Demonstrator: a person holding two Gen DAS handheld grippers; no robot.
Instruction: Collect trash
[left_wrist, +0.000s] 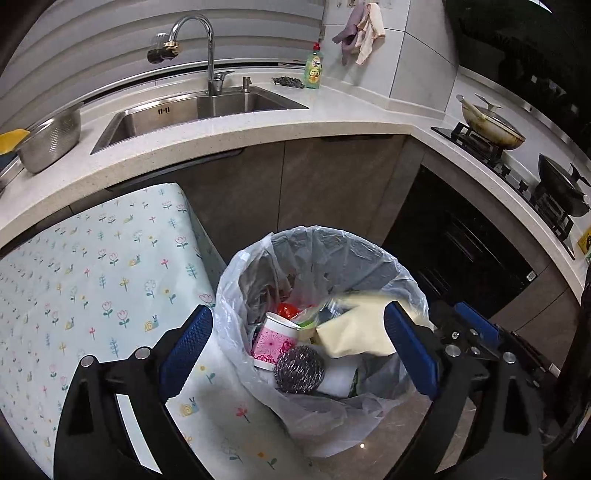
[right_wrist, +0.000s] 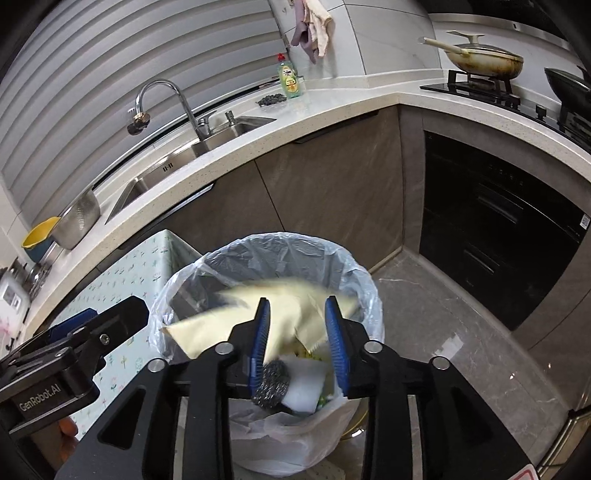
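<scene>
L hand-held gripper (left_wrist: 299, 354) spread wide over lined bin (left_wrist: 402, 273), nothing between pads. R hand-held gripper (right_wrist: 297, 345) partly spread, not pinching; blurred cream cloth (right_wrist: 288, 314) sits above trash w/ steel scourer (left_wrist: 299, 369).

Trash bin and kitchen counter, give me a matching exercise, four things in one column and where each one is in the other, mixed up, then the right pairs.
Things
1. steel wool scrubber
2. dish soap bottle
3. lidded frying pan
4. metal colander

Places
A. on the gas stove
B. on the counter left of the sink
C. inside the lined trash bin, beside a pink paper cup
D. at the back of the counter, right of the faucet

Pairs: 1-C, 2-D, 3-A, 4-B
</scene>
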